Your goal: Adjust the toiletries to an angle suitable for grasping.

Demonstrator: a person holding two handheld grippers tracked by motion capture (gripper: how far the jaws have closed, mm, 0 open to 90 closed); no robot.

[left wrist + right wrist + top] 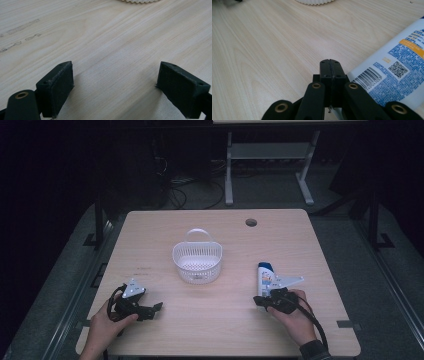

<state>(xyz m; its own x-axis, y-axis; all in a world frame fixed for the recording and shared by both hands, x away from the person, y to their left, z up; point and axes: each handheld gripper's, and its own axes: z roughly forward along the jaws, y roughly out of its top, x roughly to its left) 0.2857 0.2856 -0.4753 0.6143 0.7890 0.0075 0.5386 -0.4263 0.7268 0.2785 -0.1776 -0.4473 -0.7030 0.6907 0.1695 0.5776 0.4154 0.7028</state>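
A white plastic basket (197, 265) with a handle stands empty at the table's middle; its base edge is in the left gripper view (138, 1) and the right gripper view (314, 2). A white and blue bottle (264, 277) lies flat at the right. My right gripper (260, 301) rests at the bottle's near end, its jaws pressed together (330, 65) with nothing between them, and the bottle (397, 72) lies just to their right. My left gripper (156, 308) sits at the near left, jaws wide open (115, 80) over bare wood.
The light wooden table (225, 330) has a round cable hole (251, 222) near its far edge. Faint smudges (22, 27) mark the wood left of the basket. Behind the table stand a white desk frame (270, 155) and cables on the dark floor.
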